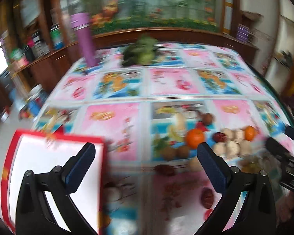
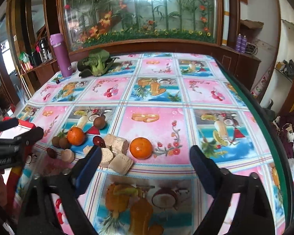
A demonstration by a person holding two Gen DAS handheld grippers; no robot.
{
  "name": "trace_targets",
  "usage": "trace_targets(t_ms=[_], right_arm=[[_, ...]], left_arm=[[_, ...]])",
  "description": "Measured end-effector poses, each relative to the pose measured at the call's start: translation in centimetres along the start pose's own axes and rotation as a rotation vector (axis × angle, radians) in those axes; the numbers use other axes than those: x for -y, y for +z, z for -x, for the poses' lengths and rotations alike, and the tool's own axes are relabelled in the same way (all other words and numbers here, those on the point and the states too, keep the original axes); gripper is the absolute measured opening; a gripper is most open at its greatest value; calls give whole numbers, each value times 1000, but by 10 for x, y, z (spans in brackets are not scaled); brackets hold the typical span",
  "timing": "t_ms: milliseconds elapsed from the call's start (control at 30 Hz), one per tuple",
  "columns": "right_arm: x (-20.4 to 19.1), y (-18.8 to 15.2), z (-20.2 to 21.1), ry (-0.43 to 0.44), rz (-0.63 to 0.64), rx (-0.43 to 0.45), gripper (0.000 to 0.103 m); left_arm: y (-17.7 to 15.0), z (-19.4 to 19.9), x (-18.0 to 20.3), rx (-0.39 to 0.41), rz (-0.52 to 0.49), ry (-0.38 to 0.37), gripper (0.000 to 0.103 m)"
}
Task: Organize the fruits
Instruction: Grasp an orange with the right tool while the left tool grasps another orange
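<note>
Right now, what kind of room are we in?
Probably a home dining or living room: a table under a fruit-print tablecloth, a big glass display of artificial flowers, and wooden cabinets holding household clutter.

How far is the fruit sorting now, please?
Done: nothing visible; the red-rimmed tray looks empty. In hand: nothing; the left tongs and the right tongs are both open and hold nothing. Left: both oranges, the brown round fruits, the red dates and the pale pieces all lie loose on the tablecloth.
</note>
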State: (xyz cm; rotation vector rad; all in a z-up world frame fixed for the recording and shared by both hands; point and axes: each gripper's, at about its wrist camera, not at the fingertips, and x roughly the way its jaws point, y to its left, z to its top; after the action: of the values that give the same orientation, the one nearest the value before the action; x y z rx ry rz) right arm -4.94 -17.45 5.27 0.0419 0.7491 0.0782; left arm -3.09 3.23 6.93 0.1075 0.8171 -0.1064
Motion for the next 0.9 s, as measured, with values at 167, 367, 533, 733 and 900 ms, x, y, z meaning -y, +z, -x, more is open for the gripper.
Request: trace_targets(t_ms=[167, 367, 533, 733, 900], right_arm=[[8, -1, -17, 11, -67, -44, 67], [10, -3, -28, 23, -97, -78, 63], [11, -3, -37, 44, -120, -105, 56], [11, -3, -40, 83, -127, -111, 52], [9, -1, -42, 127, -134, -113, 40]], left_arm=[[11, -22, 31, -32, -156, -93, 100], [17, -46, 47, -93, -209, -198, 83], [15, -62, 49, -150, -203, -254, 69], [13, -68, 41, -169, -163, -326, 61], [12, -67, 39, -167, -167, -366, 52]])
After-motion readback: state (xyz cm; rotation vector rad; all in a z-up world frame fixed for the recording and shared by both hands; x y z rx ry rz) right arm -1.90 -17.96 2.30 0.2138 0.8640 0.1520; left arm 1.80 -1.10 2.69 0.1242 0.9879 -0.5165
